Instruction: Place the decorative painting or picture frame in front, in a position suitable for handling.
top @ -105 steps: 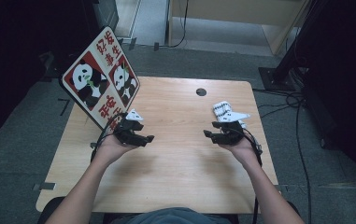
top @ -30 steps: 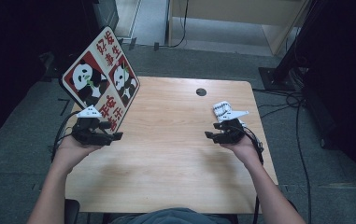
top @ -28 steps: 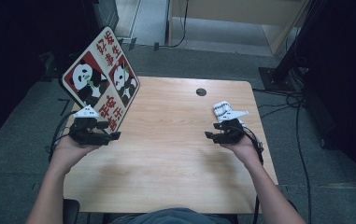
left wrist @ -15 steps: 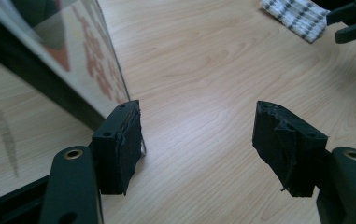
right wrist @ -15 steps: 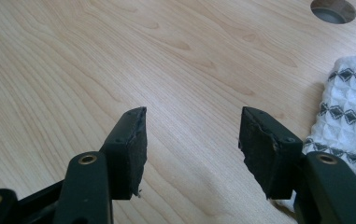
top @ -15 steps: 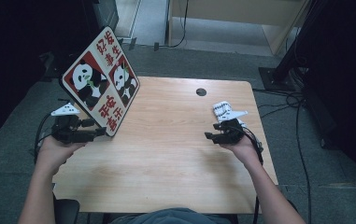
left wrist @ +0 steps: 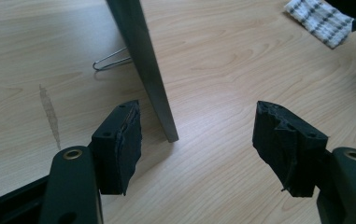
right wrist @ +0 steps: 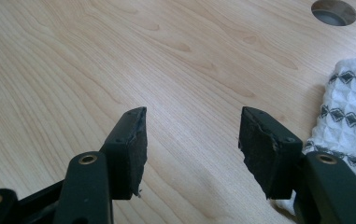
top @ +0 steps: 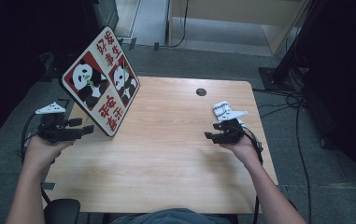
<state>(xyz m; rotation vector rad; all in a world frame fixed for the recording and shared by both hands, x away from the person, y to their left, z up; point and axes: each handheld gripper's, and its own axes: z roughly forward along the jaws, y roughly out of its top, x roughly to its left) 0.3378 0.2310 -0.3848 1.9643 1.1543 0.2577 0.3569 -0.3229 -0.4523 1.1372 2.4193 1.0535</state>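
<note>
left gripper (top: 88,129): black body, grey three-cornered plate on top, black cable trailing
right gripper (top: 208,136): black, pale plate, dark cable
jaws: matte black blocks with ragged pads, brass-ringed screw holes
forearms: bare, no sleeves

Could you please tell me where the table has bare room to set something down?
The widest free patch on the table runs between the panda sign board and the folded cloth, down to the near edge. It is crowded at the left edge, where the left gripper faces the board, and around the right gripper by the cloth.
</note>
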